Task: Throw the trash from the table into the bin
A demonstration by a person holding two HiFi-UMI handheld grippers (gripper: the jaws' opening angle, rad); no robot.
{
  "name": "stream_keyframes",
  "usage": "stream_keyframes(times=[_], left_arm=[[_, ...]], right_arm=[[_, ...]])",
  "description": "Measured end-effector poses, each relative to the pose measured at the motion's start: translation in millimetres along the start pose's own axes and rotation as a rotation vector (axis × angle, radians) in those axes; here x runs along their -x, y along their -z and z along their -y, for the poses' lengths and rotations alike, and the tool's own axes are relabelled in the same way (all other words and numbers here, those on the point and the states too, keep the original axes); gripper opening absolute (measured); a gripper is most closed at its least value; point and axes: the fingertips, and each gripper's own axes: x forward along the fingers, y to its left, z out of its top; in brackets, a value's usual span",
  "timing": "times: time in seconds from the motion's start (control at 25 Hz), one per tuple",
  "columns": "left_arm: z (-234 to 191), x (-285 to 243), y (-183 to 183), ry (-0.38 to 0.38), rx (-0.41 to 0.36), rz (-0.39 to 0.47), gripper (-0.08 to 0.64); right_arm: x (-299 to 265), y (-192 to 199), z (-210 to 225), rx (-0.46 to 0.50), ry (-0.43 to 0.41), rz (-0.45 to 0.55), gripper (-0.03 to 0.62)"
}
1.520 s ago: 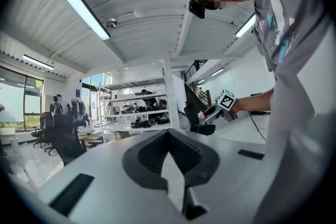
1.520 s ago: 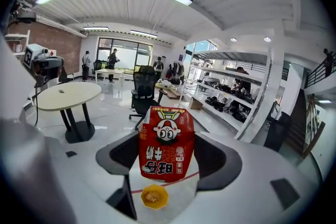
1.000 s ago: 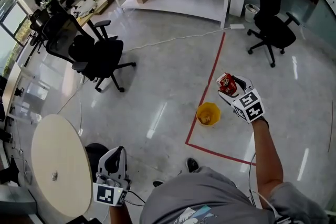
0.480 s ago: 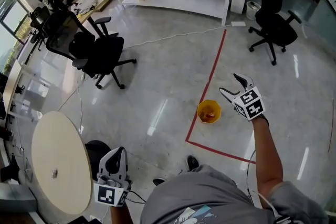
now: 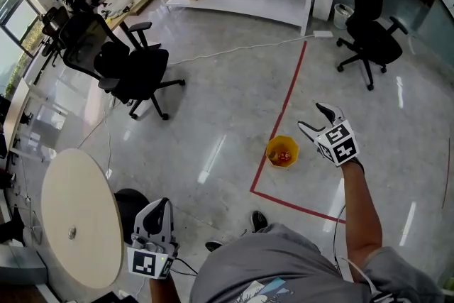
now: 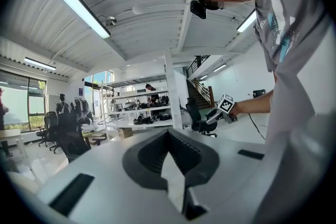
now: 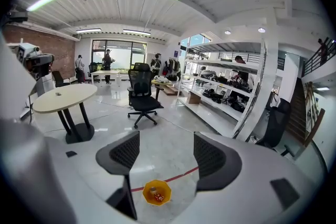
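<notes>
Now the right gripper (image 5: 317,123) hangs with jaws wide and empty. The yellow bin (image 5: 272,145), at its eight o'clock, holds the red trash (image 5: 284,155). The left gripper (image 5: 157,208), beside the bench (image 5: 71,195), has its jaws together.

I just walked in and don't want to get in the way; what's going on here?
A person holds a two-jaw gripper in each hand. The right gripper points, open and empty, at a yellow plastic bin on the floor, with red crumpled trash lying inside it. The left gripper, shut and empty, is beside the round beige table, where one small unclear item sits.
</notes>
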Motion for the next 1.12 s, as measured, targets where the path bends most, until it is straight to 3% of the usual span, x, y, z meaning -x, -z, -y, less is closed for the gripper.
stream_keyframes(times=[0.08, 0.16, 0.2, 0.28, 0.44, 0.84, 1.12], left_arm=[[-1.0, 3.1, 0.3, -0.004, 0.005, 0.013, 0.043], [-4.4, 7.8, 4.4, -0.021, 0.002, -0.007, 0.043], [-6.4, 10.3, 4.7, -0.029, 0.003, -0.017, 0.043], [-10.2, 16.2, 4.3, -0.043, 0.018, -0.020, 0.043], [-25.7, 33.5, 13.2, -0.083, 0.040, -0.016, 0.043], [-55.9, 94.9, 27.7, -0.188, 0.089, 0.012, 0.043], [-80.8, 152.5, 36.5, -0.292, 0.066, 0.014, 0.043]], right_arm=[[-0.3, -2.4, -4.8, 0.013, -0.005, 0.000, 0.330], [1.4, -8.5, -7.9, 0.004, -0.010, 0.011, 0.163], [2.7, -12.9, -9.9, -0.017, -0.021, 0.019, 0.004], [2.5, -22.7, -16.7, -0.052, -0.051, 0.033, 0.005], [-12.2, -34.2, -41.6, -0.035, -0.093, 0.025, 0.004], [-43.2, -77.8, -125.5, 0.052, -0.214, 0.023, 0.005], [-52.8, -122.6, -188.6, 0.127, -0.306, 0.059, 0.005]])
